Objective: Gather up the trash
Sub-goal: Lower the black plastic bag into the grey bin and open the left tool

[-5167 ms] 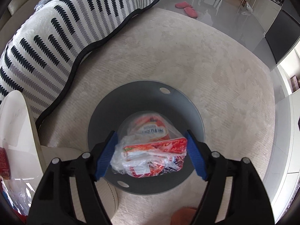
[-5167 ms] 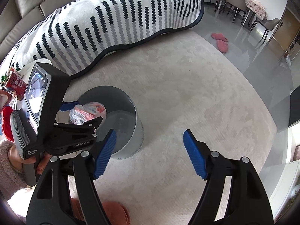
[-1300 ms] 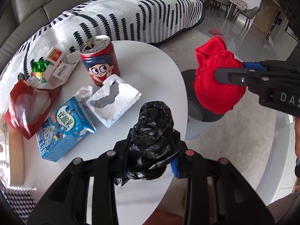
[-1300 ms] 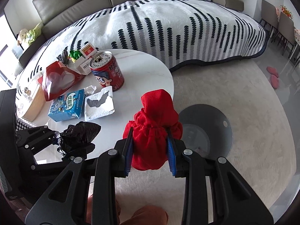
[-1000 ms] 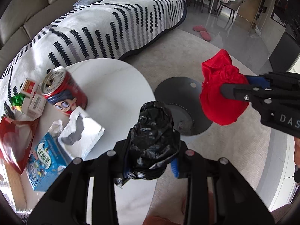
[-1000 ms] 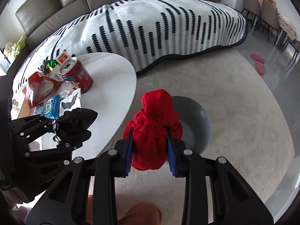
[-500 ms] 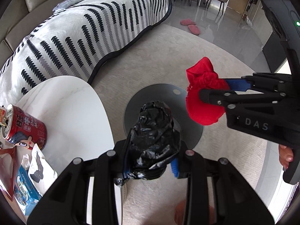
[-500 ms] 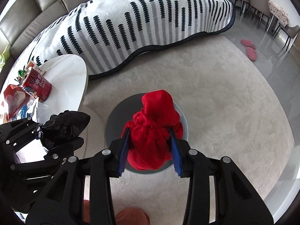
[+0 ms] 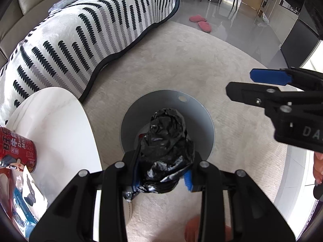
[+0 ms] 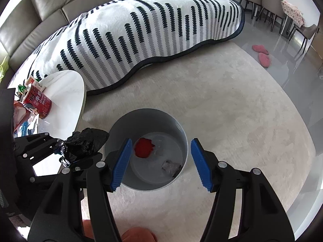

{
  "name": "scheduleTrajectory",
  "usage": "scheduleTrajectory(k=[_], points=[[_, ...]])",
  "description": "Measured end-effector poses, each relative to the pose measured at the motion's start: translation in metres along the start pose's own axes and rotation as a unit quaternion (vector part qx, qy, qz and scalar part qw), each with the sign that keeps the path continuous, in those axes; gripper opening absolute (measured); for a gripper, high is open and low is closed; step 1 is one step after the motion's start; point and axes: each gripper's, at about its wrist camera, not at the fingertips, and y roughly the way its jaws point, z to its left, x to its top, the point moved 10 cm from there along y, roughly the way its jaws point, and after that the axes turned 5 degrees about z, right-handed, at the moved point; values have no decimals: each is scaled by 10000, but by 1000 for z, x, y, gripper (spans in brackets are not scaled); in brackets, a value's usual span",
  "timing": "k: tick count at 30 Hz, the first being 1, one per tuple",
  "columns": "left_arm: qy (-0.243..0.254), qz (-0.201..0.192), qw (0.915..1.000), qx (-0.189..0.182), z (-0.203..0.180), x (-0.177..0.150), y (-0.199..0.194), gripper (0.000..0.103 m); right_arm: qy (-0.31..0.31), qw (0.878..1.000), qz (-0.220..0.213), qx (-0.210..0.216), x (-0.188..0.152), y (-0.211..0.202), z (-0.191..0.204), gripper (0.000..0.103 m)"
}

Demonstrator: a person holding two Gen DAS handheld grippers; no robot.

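Crumpled black plastic bag [image 9: 166, 151] is pinched between the left gripper [image 9: 164, 178] fingers, above the round grey bin [image 10: 177, 129]. Right gripper [image 10: 160, 163] spread wide over the bin; red cloth bundle [image 10: 143, 147] lies inside, below it.

- Left gripper [image 9: 162, 173], pointed steeply down, blue pads [image 9: 187, 178] pressed into a black bag [image 9: 166, 141] wedged between the black fingers.
- Seen from the right wrist camera: left gripper [image 10: 66, 151] low at left, bag [image 10: 85, 142] jutting from its tips.
- Right gripper [image 10: 159, 162] also aimed down, jaws spread wide, nothing between the blue pads [image 10: 121, 164].
- From the left wrist camera: right gripper [image 9: 260, 85] reaching in from the right edge, tips leftward.
- Bare fingers [image 9: 318, 166] at far right edge, behind the right gripper's body.
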Motion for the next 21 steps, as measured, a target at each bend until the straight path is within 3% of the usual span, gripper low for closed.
scheduleTrajectory(k=[8,11,13,15,21], points=[[138,-26,9999,-12,-12,17,6,34,30,9997,-108,-225,-9,-26,-14,59],[201,-59,9998,-6,-18,23,10,42,55,9996,-98,-269,-13,-30,-18,59],[215,-78,9997,-32,-22,26,10,60,79,9995,-97,-282,-15,-32,-21,60],[218,-129,9997,-11,-25,29,9,68,107,9995,-96,-296,-17,-32,-23,60],[184,-99,9998,-5,-26,29,8,74,134,9993,-105,-332,-21,-37,-23,60]])
